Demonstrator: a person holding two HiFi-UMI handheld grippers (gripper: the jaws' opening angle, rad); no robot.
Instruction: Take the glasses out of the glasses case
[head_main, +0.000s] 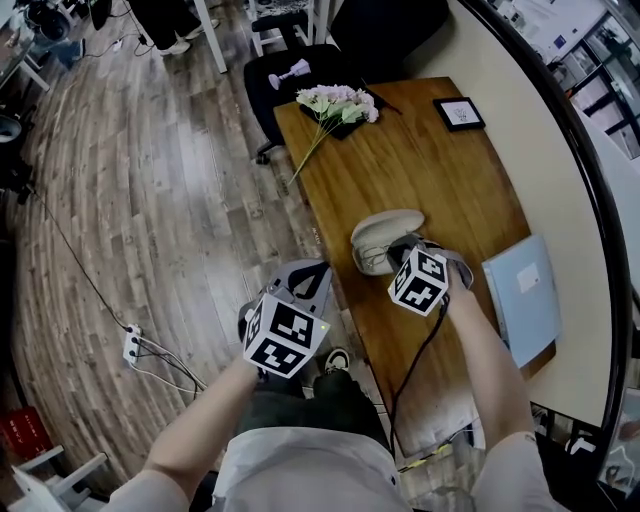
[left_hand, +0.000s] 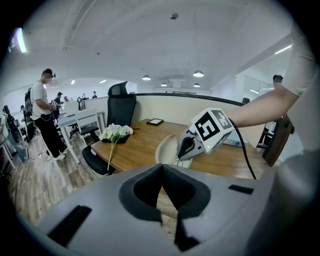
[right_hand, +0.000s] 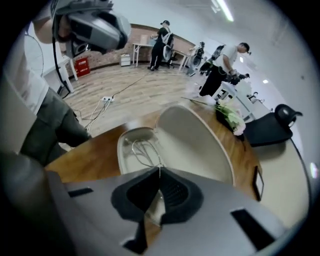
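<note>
Smooth beige oval glasses case (head_main: 388, 224) open, long axis across wooden bench (head_main: 420, 160). Right gripper (right_hand: 160, 169) seemingly pinches thin wire glasses (right_hand: 142, 150); left gripper (left_hand: 162, 166) closed, empty.

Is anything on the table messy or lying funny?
Only the flowers: the bunch lies flat on the table, its stems poking past the edge. The glasses case stands open, but that fits the job: the right gripper is shut on the glasses inside it.
</note>
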